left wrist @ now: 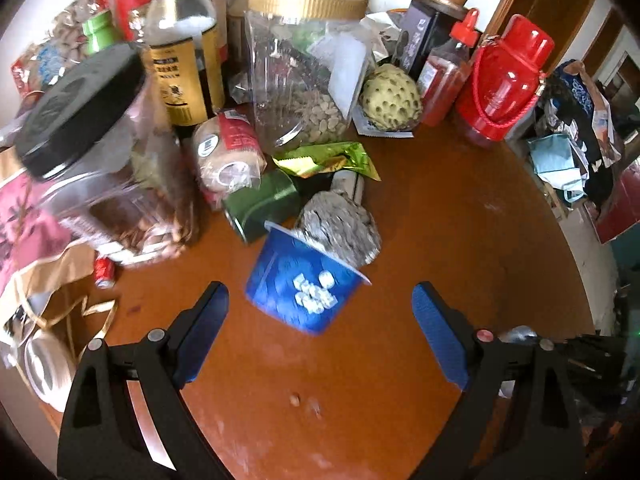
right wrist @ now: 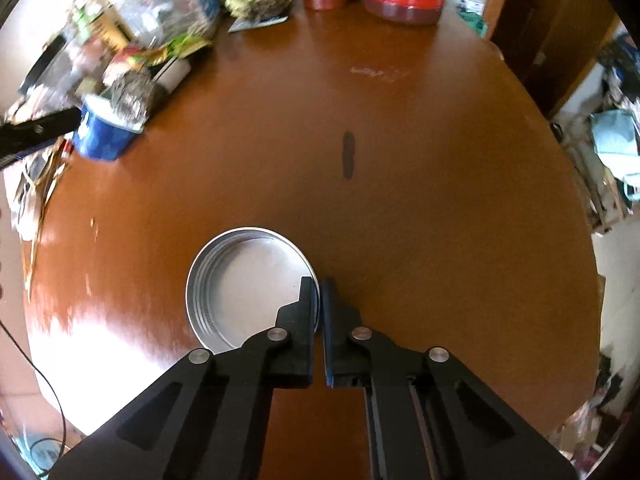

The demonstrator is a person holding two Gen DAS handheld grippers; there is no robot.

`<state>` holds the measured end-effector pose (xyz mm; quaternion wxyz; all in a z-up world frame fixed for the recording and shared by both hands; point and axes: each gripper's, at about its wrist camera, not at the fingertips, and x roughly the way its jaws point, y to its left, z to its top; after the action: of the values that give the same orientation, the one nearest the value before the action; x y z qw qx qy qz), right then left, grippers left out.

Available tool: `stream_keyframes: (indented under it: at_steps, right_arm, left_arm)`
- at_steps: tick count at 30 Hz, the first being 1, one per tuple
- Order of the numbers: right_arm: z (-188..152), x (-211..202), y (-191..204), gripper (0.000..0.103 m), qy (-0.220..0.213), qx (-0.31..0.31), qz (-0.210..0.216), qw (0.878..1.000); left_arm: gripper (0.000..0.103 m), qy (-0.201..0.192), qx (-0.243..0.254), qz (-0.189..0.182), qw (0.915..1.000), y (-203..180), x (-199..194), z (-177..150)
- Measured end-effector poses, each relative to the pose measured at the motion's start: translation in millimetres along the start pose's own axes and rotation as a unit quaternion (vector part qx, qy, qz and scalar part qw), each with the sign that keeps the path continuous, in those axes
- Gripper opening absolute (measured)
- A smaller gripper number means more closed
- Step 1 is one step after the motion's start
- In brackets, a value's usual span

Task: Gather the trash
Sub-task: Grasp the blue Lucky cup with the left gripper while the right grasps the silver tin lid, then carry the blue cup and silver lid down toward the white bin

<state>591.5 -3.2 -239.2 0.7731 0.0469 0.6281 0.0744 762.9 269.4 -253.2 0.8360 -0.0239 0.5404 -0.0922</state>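
A blue plastic cup (left wrist: 304,284) lies tilted on the brown table (left wrist: 460,208), its foil lid (left wrist: 340,228) peeled up behind it. My left gripper (left wrist: 320,300) is open, its jaws on either side of the cup without touching it. A green-gold wrapper (left wrist: 328,158) lies behind the cup. My right gripper (right wrist: 320,284) is shut on the rim of a round silver tin lid (right wrist: 248,284) that lies on the table (right wrist: 400,200). The blue cup (right wrist: 104,136) shows in the right wrist view at far left, with a left gripper finger (right wrist: 36,132) beside it.
Jars (left wrist: 304,64), a dark bottle (left wrist: 184,48), a green tin (left wrist: 260,204), a custard apple (left wrist: 392,98), a red sauce bottle (left wrist: 448,68) and a red flask (left wrist: 504,76) crowd the table's back. Crumbs (left wrist: 306,402) lie near me. Clutter lies beyond the right edge.
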Motion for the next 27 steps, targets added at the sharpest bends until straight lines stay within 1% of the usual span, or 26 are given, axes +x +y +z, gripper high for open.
stream_keyframes:
  at_steps: [4,5,9,12,14,15,19,23,27]
  right_arm:
    - [5.3,-17.9,-11.5,0.003,-0.020,0.017,-0.002,1.000]
    - [6.8,-21.4,-12.9,0.003,-0.028,0.019,-0.009,0.999]
    - [10.8,-34.2,-17.3,0.003,-0.048,0.031,-0.014,0.998]
    - [8.7,-44.7,-21.8,0.003,-0.061,0.041,-0.013,0.997]
    - [8.3,-48.0,-20.6,0.003,-0.069,0.046,-0.010,0.997]
    - [11.8,-45.4,-14.1,0.003,-0.074,0.046,-0.015,0.996]
    - [13.1,-54.7,-17.5,0.003,-0.092,0.046,-0.009,0.995]
    - [13.5,-66.4,-24.1,0.003,-0.112,0.039,-0.001,0.993]
    - [10.8,-83.7,-36.1,0.003,-0.133,0.026,0.009,0.991]
  left_arm:
    - [0.093,0.027,-0.021,-0.016,0.9993,12.1,26.4,6.7]
    - [0.093,0.032,-0.027,-0.021,0.9989,13.6,31.9,7.3]
    - [0.092,0.041,-0.038,-0.012,0.9984,13.2,46.2,6.5]
    - [0.080,0.045,-0.040,-0.004,0.9982,10.0,50.6,3.4]
    - [0.080,0.047,-0.046,0.004,0.9978,8.1,49.9,0.9]
    - [0.080,0.047,-0.051,0.009,0.9975,7.7,48.5,-0.6]
    - [0.080,0.039,-0.075,0.021,0.9962,4.9,32.7,-10.2]
    - [0.080,0.013,-0.081,0.036,0.9959,-7.0,5.5,-17.7]
    - [0.080,-0.024,-0.092,0.049,0.9943,-29.7,-29.5,-26.4]
